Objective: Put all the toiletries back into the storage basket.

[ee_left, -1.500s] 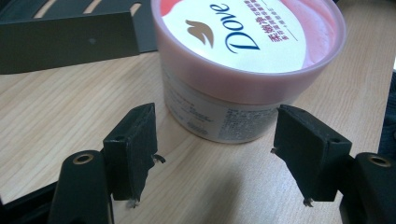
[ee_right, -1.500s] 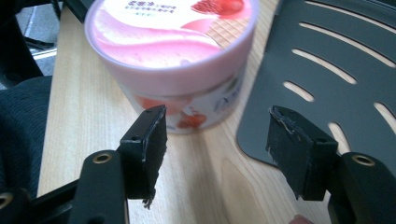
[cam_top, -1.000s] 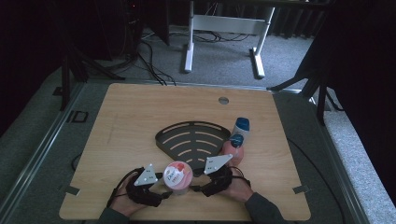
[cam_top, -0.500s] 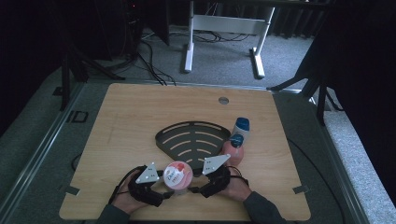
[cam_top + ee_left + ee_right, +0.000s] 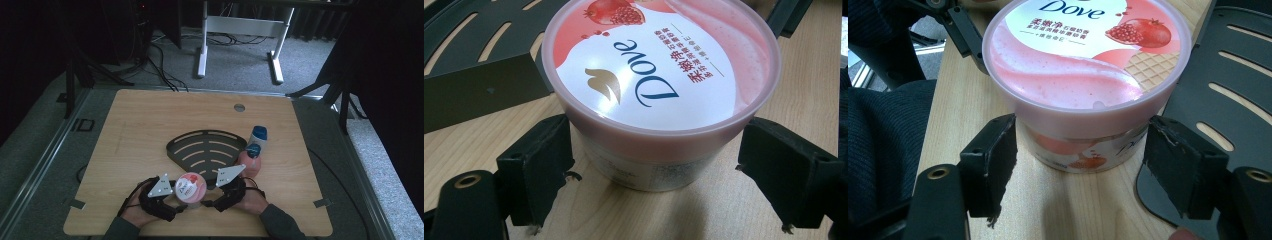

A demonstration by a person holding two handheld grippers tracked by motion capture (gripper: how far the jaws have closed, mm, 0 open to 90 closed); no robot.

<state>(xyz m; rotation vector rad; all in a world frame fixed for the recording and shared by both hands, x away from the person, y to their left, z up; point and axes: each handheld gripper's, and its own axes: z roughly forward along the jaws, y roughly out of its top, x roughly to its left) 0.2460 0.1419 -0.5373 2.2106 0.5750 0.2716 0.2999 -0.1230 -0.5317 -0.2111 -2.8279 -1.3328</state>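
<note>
While the Dove tub (image 5: 190, 187) stood on the desk (image 5: 140, 130), both grippers' jaws had just been opening, wide either side of it: left gripper (image 5: 654, 200), right gripper (image 5: 1080, 175).

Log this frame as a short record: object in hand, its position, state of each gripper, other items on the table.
object: pink Dove tub, lid on, upright
position: on the wooden table, near front edge, just before the black slotted rack
left gripper: jaws just opened, flanking the tub, not pressing
right gripper: same, jaws just opened
other items: pink bottle, white bottle, right of the rack
</note>
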